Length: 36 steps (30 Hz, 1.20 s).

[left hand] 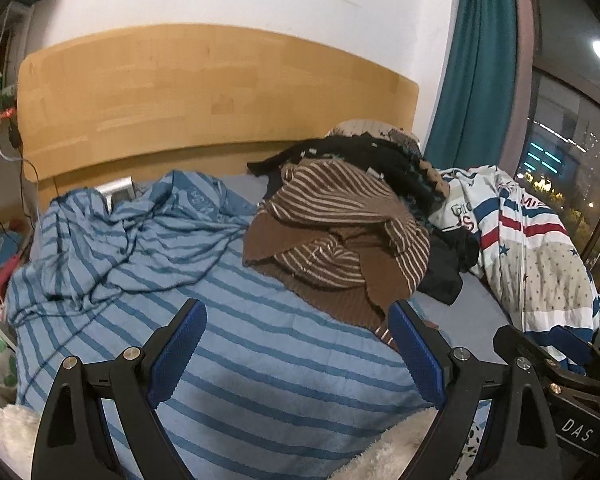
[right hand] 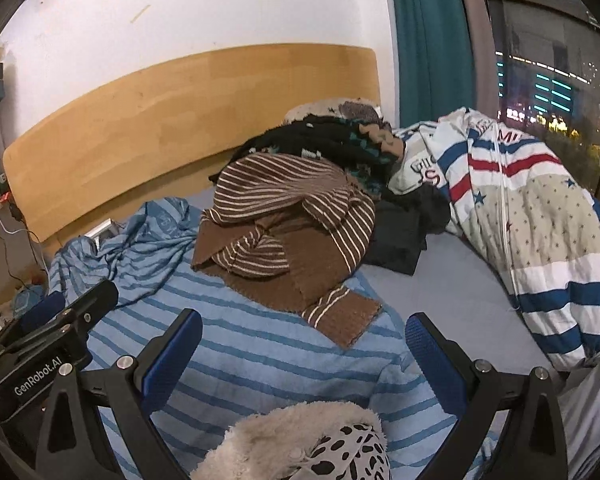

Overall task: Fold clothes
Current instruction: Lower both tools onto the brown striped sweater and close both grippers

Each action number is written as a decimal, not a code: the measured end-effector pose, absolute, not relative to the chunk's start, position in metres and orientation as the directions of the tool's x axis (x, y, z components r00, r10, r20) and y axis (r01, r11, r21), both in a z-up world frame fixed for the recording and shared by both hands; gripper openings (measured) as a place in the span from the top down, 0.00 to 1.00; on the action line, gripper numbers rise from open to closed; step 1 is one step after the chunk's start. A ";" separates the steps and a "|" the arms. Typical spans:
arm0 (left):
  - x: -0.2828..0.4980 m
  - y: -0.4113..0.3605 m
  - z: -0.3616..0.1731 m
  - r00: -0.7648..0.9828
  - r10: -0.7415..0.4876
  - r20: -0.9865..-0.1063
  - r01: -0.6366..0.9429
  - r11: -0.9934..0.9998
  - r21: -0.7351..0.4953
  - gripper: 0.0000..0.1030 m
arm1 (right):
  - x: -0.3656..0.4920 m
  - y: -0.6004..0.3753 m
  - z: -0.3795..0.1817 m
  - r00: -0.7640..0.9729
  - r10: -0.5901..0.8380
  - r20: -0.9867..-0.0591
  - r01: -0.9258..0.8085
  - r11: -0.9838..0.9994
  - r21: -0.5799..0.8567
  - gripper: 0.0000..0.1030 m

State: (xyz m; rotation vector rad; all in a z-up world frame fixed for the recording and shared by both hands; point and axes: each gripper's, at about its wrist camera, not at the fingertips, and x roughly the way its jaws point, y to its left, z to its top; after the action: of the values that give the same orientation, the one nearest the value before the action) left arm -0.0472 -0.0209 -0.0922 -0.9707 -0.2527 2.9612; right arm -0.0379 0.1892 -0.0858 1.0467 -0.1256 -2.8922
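Both grippers are hanging wide apart and empty: your left gripper (left hand: 296, 332) and right gripper (right hand: 304, 344) are hovering over the blue striped garment (left hand: 228, 344) spreading flat on the bed, while the brown striped sweater (right hand: 284, 236) is lying crumpled beyond it.

I'm looking at a bed (left hand: 472, 300) with a wooden headboard (left hand: 204, 96) — on it lie a blue striped garment (left hand: 228, 344), a brown striped sweater (left hand: 340, 240), dark clothes (left hand: 364, 156) and a star-patterned quilt (left hand: 536, 256).
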 end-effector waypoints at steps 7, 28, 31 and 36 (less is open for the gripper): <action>-0.100 -0.028 -0.099 -0.789 0.085 -0.608 0.028 -0.985 -0.173 0.11 | -0.075 0.205 -0.107 -0.710 -0.065 -0.701 -0.026 -0.993 0.119 0.00; -0.342 0.007 -0.133 -0.676 0.134 -0.725 0.053 -0.972 -0.229 0.11 | -0.290 0.221 -0.150 -0.662 -0.074 -0.746 -0.029 -0.992 0.124 0.10; -0.372 0.013 -0.150 -0.660 0.098 -0.745 0.054 -0.983 -0.177 0.11 | -0.322 0.217 -0.158 -0.655 -0.127 -0.745 0.002 -0.986 0.166 0.11; -0.421 0.022 -0.182 -0.629 0.035 -0.776 0.054 -0.995 -0.088 0.11 | -0.382 0.193 -0.186 -0.609 -0.159 -0.777 0.030 -0.984 0.177 0.10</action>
State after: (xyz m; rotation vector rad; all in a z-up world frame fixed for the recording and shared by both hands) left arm -0.4214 0.0222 -0.1825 -1.3570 -0.1623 2.8405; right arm -0.3823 0.1935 -0.1858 1.3343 -0.2229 -2.7179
